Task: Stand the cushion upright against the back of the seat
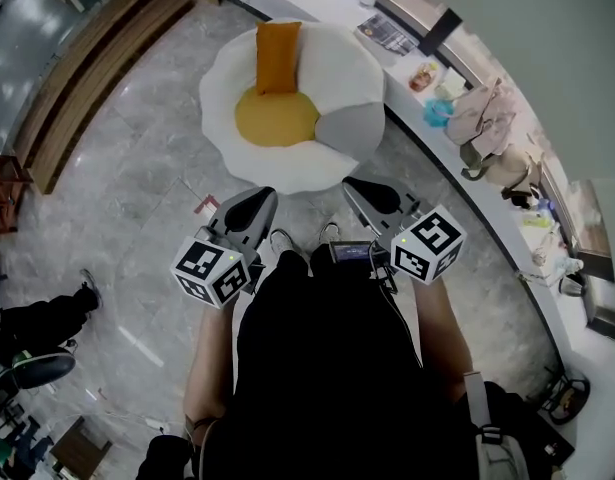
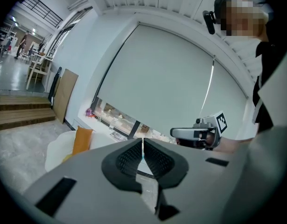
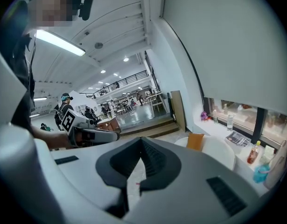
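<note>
An orange cushion (image 1: pixel 278 56) stands upright against the back of a white egg-shaped seat (image 1: pixel 339 68) with a yellow round centre (image 1: pixel 276 118). The cushion (image 2: pixel 82 141) also shows at the left in the left gripper view, and small (image 3: pixel 195 141) to the right in the right gripper view. My left gripper (image 1: pixel 255 208) and right gripper (image 1: pixel 371 197) are both shut and empty, held close to my body, well short of the seat. Each gripper appears in the other's view: the right one (image 2: pixel 178 132) and the left one (image 3: pixel 116 135).
A white counter (image 1: pixel 457 168) curves along the right with bags, bottles and papers. Wooden steps (image 1: pixel 82 78) run along the left. A seated person's legs (image 1: pixel 42 318) are at the lower left. Grey marble floor (image 1: pixel 157 168) lies between me and the seat.
</note>
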Motion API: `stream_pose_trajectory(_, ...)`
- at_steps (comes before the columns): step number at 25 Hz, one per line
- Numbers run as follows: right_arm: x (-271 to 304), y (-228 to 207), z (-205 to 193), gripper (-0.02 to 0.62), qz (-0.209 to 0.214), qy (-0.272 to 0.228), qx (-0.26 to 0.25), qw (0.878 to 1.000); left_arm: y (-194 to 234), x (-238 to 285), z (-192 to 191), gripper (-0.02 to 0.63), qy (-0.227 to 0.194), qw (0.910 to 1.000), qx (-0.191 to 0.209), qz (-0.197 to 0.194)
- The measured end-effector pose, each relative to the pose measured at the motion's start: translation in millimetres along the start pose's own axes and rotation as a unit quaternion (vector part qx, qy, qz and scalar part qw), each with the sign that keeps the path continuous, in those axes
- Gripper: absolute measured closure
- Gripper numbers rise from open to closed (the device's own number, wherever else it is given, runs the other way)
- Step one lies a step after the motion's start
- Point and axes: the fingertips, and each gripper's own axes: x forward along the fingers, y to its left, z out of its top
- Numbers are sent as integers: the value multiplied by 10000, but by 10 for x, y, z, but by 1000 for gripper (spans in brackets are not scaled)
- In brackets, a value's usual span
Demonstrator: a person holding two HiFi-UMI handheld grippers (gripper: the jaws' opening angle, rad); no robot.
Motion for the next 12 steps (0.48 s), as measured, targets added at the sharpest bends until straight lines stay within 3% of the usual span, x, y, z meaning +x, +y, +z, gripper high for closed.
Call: stream_pose_trajectory(12, 94, 109, 20, 578, 56, 101, -92, 9999, 85, -72, -31, 583, 9, 9999, -106, 25)
